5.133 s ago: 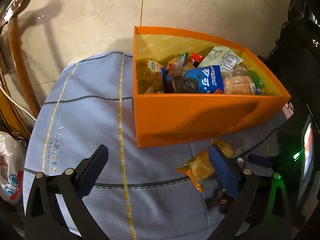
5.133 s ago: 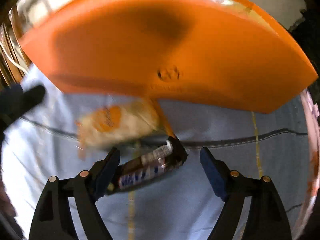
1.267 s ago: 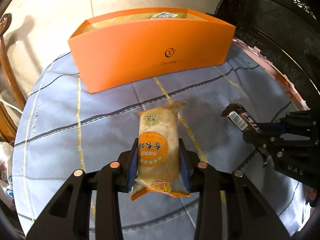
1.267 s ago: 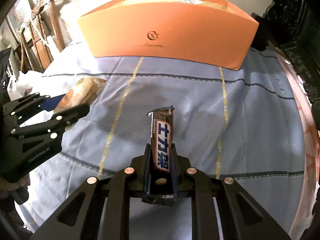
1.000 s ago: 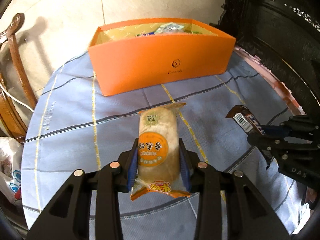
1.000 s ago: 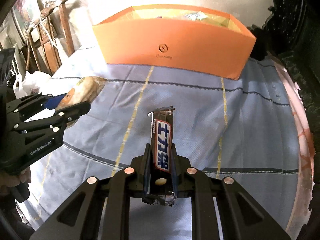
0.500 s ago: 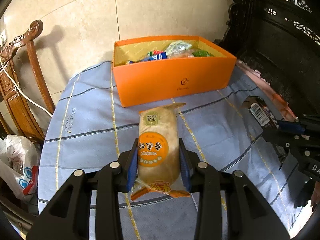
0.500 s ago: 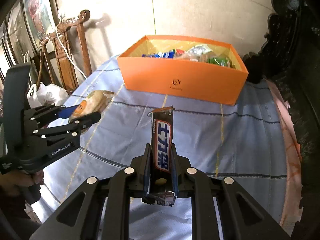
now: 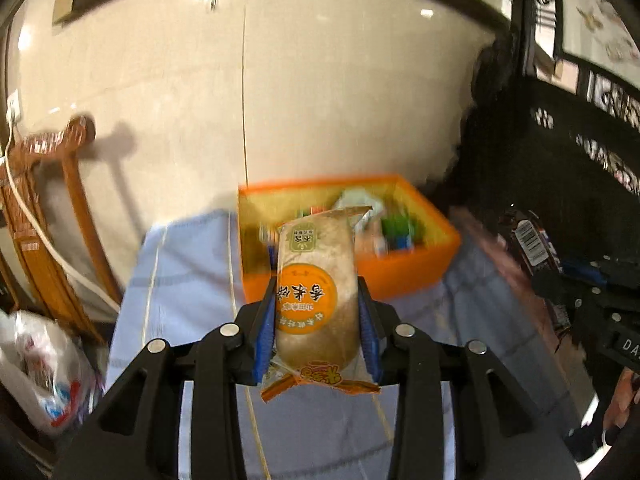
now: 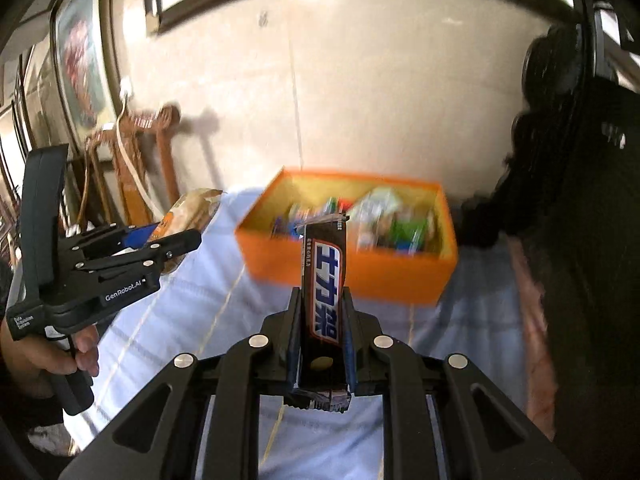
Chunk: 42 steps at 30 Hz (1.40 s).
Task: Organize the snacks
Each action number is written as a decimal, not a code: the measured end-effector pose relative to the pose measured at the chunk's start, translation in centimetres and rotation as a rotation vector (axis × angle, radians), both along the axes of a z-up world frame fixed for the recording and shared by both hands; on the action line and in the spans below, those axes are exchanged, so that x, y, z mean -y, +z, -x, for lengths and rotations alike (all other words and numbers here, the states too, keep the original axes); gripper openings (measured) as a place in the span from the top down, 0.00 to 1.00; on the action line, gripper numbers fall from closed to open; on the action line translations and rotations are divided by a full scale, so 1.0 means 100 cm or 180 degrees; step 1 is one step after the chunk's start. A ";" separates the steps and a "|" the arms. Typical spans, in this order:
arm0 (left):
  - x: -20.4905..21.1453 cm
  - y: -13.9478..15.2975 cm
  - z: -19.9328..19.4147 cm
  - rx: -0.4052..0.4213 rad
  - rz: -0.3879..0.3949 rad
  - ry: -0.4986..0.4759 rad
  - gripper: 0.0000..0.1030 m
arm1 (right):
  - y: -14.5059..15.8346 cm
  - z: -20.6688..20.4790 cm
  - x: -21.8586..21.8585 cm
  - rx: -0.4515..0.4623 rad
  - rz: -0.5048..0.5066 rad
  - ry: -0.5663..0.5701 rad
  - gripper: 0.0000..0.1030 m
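Both grippers hang above the blue tablecloth (image 9: 188,280), short of the orange box (image 10: 360,276), which lies open and full of snacks. The left gripper (image 9: 318,320) clamps a bun pack (image 9: 316,288) between its blue pads. The right gripper (image 10: 322,320) is squeezed tight on a dark chocolate bar (image 10: 324,280), standing upright.

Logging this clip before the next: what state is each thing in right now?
Left gripper: shut on the rice cake pack, held in the air.
Right gripper: shut on the chocolate bar, held upright.
Orange box: open-topped, on the blue cloth, holding snacks.
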State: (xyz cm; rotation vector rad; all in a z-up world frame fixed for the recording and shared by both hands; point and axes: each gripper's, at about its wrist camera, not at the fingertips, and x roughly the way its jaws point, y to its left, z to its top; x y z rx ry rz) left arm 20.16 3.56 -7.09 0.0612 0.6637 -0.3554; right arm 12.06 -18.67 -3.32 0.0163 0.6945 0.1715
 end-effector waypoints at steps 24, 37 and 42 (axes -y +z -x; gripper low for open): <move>0.022 -0.018 -0.101 -0.0364 -0.0380 0.0531 0.04 | 0.001 -0.105 0.049 -0.0103 0.0014 -0.0548 0.14; -0.001 -0.017 0.081 -0.0380 -0.0489 0.0497 0.04 | -0.010 0.099 0.005 -0.0158 0.0172 -0.0440 0.12; -0.004 0.010 0.158 -0.0331 -0.0332 0.0397 0.04 | 0.014 0.156 -0.003 0.0072 0.0253 -0.0254 0.11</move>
